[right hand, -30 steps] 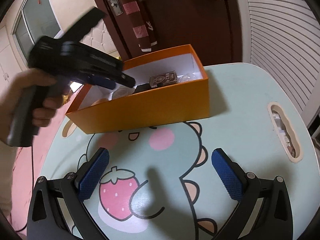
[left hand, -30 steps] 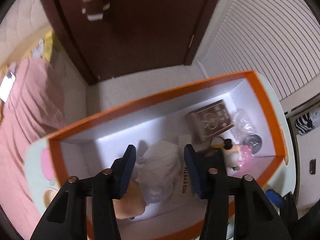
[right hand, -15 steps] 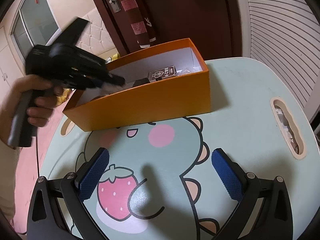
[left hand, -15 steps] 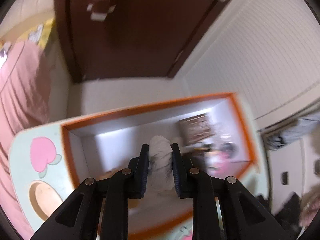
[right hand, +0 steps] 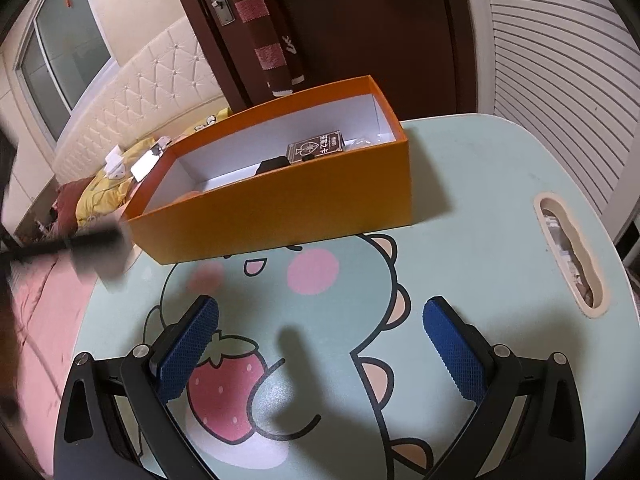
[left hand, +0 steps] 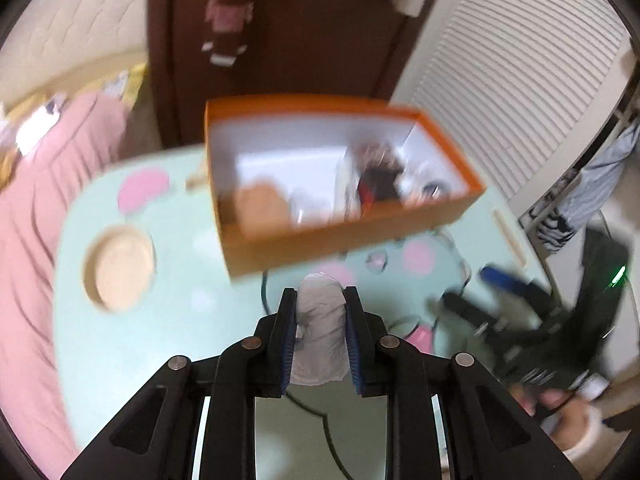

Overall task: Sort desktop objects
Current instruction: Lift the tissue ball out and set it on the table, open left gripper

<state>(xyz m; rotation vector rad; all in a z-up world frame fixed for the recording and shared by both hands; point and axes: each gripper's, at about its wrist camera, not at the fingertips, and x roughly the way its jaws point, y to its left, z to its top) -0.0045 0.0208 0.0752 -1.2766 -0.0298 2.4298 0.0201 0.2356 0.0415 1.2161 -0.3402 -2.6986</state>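
Two tongs are seen over a mint cartoon-printed desk point(right hand: 472, 184). A crumpled white bundle point(left hand: 321, 334), perhaps a tissue or bag, is pinched between the blue pads of the left tongs point(left hand: 321, 320) above the desk, at 6 o'clock from the orange box point(right hand: 280, 208). A dark card pack point(right hand: 316, 147) is seen inside the box toward 1 o'clock. The right tongs point(right hand: 320, 344) are spread wide and empty above the strawberry print point(right hand: 224, 392).

Card box point(right hand: 316, 147): spade symbol, Chinese characters, too small to read.
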